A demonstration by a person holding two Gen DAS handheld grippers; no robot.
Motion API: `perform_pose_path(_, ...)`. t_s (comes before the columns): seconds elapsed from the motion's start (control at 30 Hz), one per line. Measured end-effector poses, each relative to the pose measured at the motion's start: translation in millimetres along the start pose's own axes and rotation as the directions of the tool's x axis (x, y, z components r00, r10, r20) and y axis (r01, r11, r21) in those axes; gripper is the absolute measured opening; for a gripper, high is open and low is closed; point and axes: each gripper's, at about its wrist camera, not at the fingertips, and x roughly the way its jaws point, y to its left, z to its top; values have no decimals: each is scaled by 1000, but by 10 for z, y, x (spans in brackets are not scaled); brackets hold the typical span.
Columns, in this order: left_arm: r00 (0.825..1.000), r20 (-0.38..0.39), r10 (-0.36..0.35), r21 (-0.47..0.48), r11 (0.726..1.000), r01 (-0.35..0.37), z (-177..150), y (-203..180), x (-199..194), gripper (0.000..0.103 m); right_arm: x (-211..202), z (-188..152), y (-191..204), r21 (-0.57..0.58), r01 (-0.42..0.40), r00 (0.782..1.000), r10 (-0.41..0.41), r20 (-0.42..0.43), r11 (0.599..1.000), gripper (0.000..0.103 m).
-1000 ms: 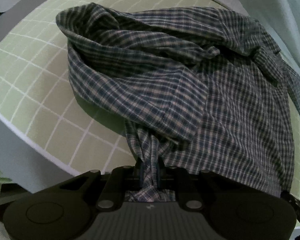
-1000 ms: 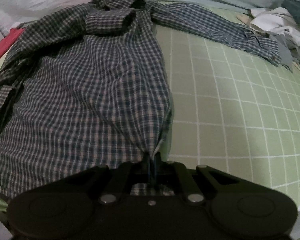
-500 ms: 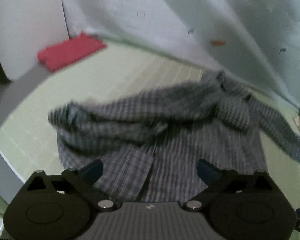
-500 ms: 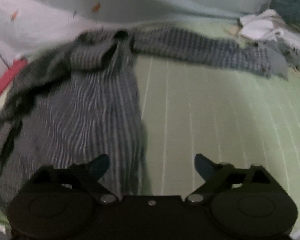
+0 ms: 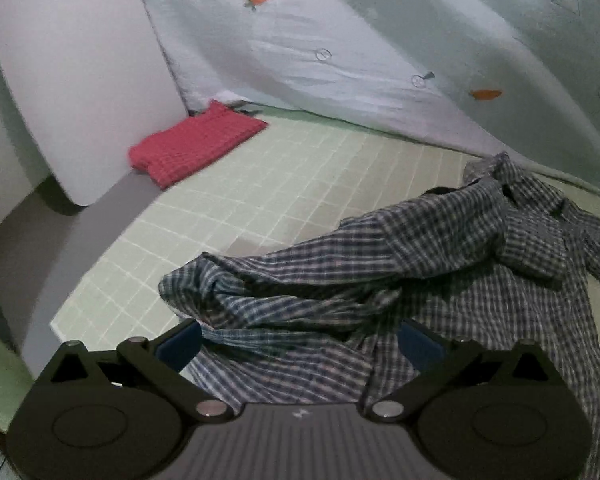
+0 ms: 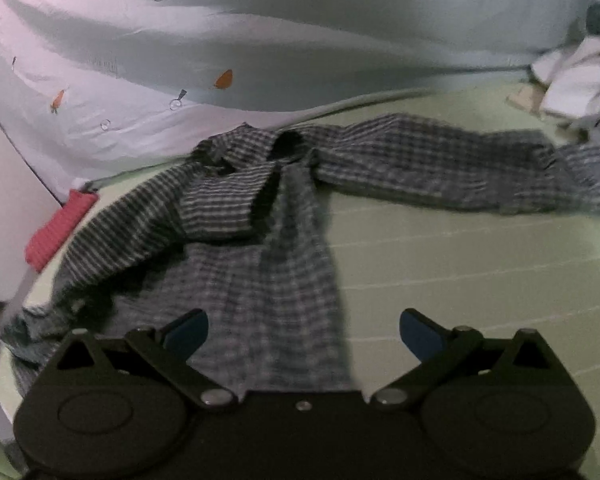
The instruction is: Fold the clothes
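Your left gripper (image 5: pixel 300 344) level above the rumpled plaid shirt (image 5: pixel 440 280), jaws wide, your right gripper (image 6: pixel 304 332) likewise, jaws wide, empty, over the shirt's hem.

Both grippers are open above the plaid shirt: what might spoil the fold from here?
The plaid shirt lies bunched on its left side, with a sleeve doubled over the body, so folding now would likely trap creases. Its other sleeve reaches toward the pile of clothes; a careless grab there may snag them.

Dim, fisheye-warped, perhaps slightly motion-blurred
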Motion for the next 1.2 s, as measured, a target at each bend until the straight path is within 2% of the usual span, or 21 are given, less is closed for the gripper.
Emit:
perform_pose_path(0.1, 994, -1, -107, -29, 994, 107, 36, 327, 207, 103, 143, -26, 190, 107, -75, 997, 76, -6, 991, 103)
perform_pose_path(0.17, 991, -27, -128, -30, 991, 128, 79, 601, 435, 103, 275, -72, 308, 242, -138, 990, 138, 14, 960, 103)
perform_pose_path(0.23, 988, -52, -149, -32, 989, 147, 120, 874, 662, 103, 425, -128, 424, 388, -199, 980, 192, 56, 900, 103)
perform_pose_path(0.33, 984, -72, -165, -44, 986, 162, 163, 1299, 954, 103, 677, -212, 628, 575, -278, 960, 235, 150, 770, 103)
perform_pose_path(0.47, 961, -140, -239, -79, 970, 230, 250, 1685, 1405, 100, 997, -229, 876, 689, -290, 957, 190, 220, 664, 103)
perform_pose_path(0.53, 942, -174, -289, -73, 957, 280, 296, 1737, 1585, 90, 1113, -218, 961, 734, -297, 954, 165, 249, 610, 102)
perform_pose_path(0.6, 921, -197, -335, -65, 942, 329, 337, 1760, 1736, 85, 1211, -143, 1046, 740, -262, 964, 138, 226, 620, 94)
perform_pose_path(0.63, 911, -207, -356, -61, 934, 351, 355, 1764, 1804, 78, 1260, -104, 1088, 741, -243, 969, 124, 213, 626, 90)
perform_pose_path(0.67, 901, -218, -375, -60, 927, 371, 359, 1764, 1864, 74, 1308, -64, 1130, 742, -224, 974, 110, 200, 632, 80)
perform_pose_path(0.7, 890, -229, -395, -67, 918, 390, 370, 1780, 1918, 63, 1357, -25, 1172, 742, -205, 978, 96, 187, 638, 69)
perform_pose_path(0.73, 878, -240, -414, -74, 910, 409, 381, 1797, 1972, 51, 1405, 15, 1214, 743, -185, 981, 82, 174, 643, 62)
perform_pose_path(0.77, 866, -251, -434, -82, 900, 427, 392, 1815, 2024, 45, 1454, 54, 1256, 743, -166, 985, 67, 161, 649, 49)
perform_pose_path(0.8, 855, -251, -454, -100, 891, 444, 409, 1848, 2064, 30, 1503, 94, 1298, 743, -146, 988, 53, 148, 653, 35)
perform_pose_path(0.83, 844, -251, -473, -117, 881, 459, 426, 1882, 2103, 14, 1551, 133, 1340, 742, -127, 990, 38, 135, 658, 26)
perform_pose_path(0.87, 841, -248, -480, -133, 877, 461, 450, 1918, 2132, 11, 1600, 173, 1382, 742, -107, 992, 24, 122, 662, 9)
perform_pose_path(0.93, 835, -243, -493, -166, 870, 465, 499, 1990, 2190, 9, 1581, 397, 1587, 665, -41, 993, -45, 111, 745, 4)
perform_pose_path(1.1, 876, -134, -464, -219, 876, 430, 795, 2269, 2278, 6, 1721, 1118, 2172, 382, 9, 993, -54, 109, 924, 2)
perform_pose_path(1.13, 881, -110, -461, -227, 874, 429, 855, 2328, 2299, 6, 1804, 1278, 2313, 314, 11, 993, -46, 107, 949, 2)
perform_pose_path(1.2, 907, -81, -413, -230, 894, 386, 955, 2410, 2347, 6, 2004, 1525, 2550, 215, 5, 994, -29, 109, 977, 4)
